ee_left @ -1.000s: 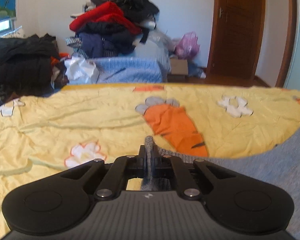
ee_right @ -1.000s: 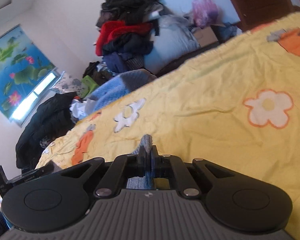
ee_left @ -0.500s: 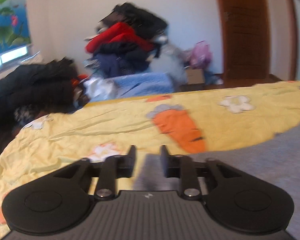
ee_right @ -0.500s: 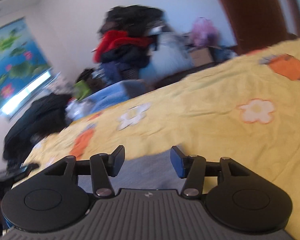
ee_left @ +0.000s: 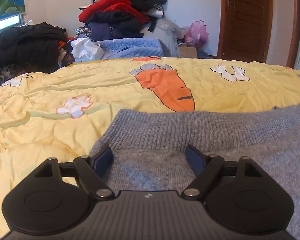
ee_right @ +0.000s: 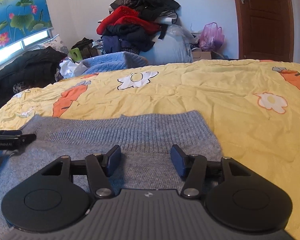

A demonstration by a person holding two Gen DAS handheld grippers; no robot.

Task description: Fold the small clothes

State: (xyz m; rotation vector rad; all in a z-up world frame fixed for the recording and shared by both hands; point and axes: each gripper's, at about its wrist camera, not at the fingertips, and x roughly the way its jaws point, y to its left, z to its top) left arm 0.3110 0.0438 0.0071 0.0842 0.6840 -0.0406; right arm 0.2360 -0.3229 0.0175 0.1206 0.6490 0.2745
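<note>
My left gripper and my right gripper both hang low over the grey sweater, which lies spread on the yellow quilt of the bed. The fingers of each are spreading apart and grip nothing: the knit shows between the blue pads, but they do not press on it. The ribbed band runs across just ahead of both sets of fingers, its two corners lying flat on the quilt.

I judge that a fold has just been laid and the next hold has to be chosen. The risks from here: the knit is soft and loose, so a fingertip dragging across it as I pull away could catch the yarn and pull the laid edge out of line. If I pinch again too deep, I may take the layer beneath, or the quilt itself, and lift it all together. The rumpled quilt could also let the sweater slide rather than crease.
</note>
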